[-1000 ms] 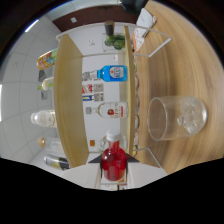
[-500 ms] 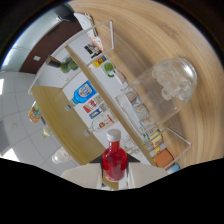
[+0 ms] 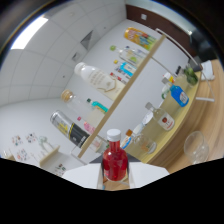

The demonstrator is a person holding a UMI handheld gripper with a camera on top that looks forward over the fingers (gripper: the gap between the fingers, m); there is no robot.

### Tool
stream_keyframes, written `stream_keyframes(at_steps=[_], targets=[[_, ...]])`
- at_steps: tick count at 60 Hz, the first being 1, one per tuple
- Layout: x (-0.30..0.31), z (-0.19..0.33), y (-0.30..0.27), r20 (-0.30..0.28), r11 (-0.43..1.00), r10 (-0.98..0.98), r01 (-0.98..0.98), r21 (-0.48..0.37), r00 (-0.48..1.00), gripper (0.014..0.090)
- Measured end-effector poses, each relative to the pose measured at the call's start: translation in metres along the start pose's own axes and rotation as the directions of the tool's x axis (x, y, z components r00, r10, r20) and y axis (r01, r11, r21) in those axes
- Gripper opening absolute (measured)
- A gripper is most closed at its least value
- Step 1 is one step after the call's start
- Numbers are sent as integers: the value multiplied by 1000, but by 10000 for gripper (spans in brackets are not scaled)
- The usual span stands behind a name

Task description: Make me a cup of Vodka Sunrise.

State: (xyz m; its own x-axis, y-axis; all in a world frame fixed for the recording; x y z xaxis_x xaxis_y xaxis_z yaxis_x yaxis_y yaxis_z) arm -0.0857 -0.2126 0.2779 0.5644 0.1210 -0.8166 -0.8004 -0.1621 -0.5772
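Observation:
A small bottle of red liquid point(image 3: 116, 162) with a white cap point(image 3: 114, 134) sits between my gripper's point(image 3: 116, 175) pale fingers point(image 3: 87, 175), which are shut on its lower body. The view is tilted steeply, so the bottle leans against a slanted scene. A clear stemless glass point(image 3: 196, 146) stands on the wooden counter point(image 3: 207, 107), beyond the fingers and off to the right of the bottle. The bottle's base is hidden below.
Two wooden wall shelves point(image 3: 131, 80) carry several bottles: a white one point(image 3: 97, 77), an orange one point(image 3: 140, 36), a dark-labelled one point(image 3: 70, 129). On the counter stand a blue bottle point(image 3: 177, 95), a clear bottle with a red label point(image 3: 162, 120) and a green plant point(image 3: 192, 75).
The view has rolled further and lifted toward the white wall and shelves. The glass has slid from beside the bottle to the lower right. The red bottle stays in the fingers.

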Motion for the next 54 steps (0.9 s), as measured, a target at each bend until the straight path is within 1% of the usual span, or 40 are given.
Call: stream_keyframes(at_steps=[3, 7, 12, 15, 21, 28, 33, 40, 54], targets=[[-6, 2, 9, -23, 982, -187, 187, 0, 982, 347], [0, 8, 32, -52, 924, -381, 380, -34, 923, 347], [24, 17, 70, -93, 844, -535, 526, -108, 839, 346], [45, 24, 94, -128, 796, -603, 583, -164, 788, 346], [86, 31, 137, -162, 732, -675, 624, -275, 720, 346], [125, 35, 175, -181, 675, -723, 628, -388, 666, 346], [143, 36, 192, -190, 639, -752, 628, -444, 631, 345], [158, 37, 207, -197, 616, -763, 603, -506, 615, 345], [166, 34, 221, -167, 591, -771, 593, -547, 614, 350]])
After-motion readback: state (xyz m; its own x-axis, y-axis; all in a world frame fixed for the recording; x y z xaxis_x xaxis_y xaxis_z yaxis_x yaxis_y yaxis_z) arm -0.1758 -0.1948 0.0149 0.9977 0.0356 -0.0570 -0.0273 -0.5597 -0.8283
